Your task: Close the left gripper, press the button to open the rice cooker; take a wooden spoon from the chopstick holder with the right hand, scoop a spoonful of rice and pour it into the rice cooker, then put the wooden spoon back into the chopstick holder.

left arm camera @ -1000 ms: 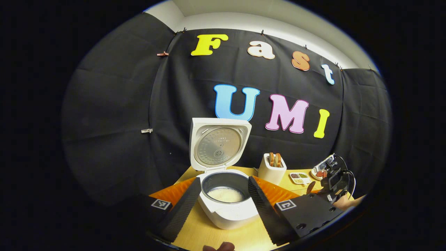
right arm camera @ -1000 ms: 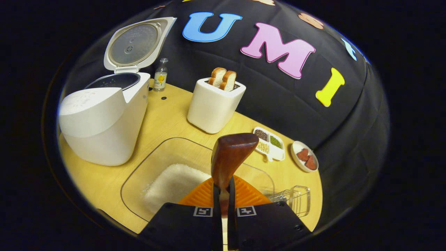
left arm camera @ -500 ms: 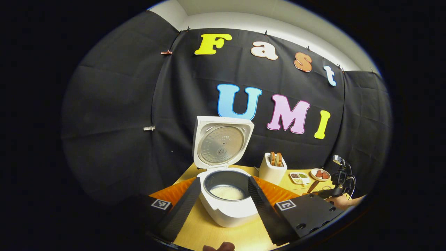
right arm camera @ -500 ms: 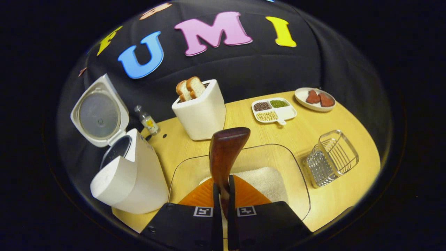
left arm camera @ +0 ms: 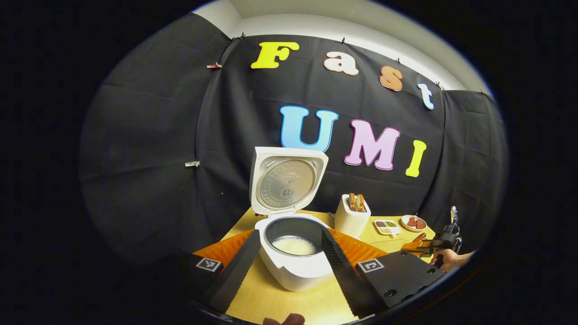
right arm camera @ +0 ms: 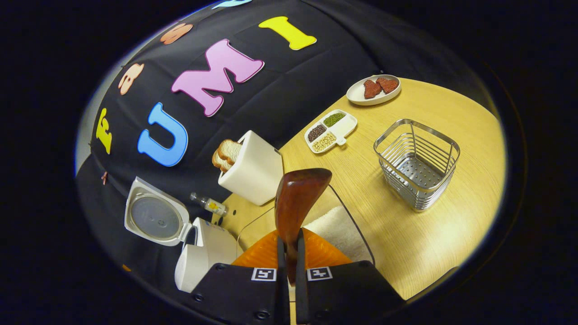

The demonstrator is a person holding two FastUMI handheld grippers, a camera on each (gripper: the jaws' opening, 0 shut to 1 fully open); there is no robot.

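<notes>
The right gripper [right arm camera: 289, 257] clamps the spoon [right arm camera: 295, 203] above the rice tray [right arm camera: 334, 225]. The wire holder [right arm camera: 416, 163] stands empty toward the table's [right arm camera: 429, 243] right edge. The left gripper [left arm camera: 289, 257], fingers wide apart, frames the open cooker [left arm camera: 291, 253] with rice inside, near the table's left edge.

The spoon [right arm camera: 295, 203] handle is hidden between the right gripper [right arm camera: 289, 253] fingers. The rice tub [right arm camera: 343, 225] is half covered by that gripper. The cooker [right arm camera: 203, 253] base is cut off.
</notes>
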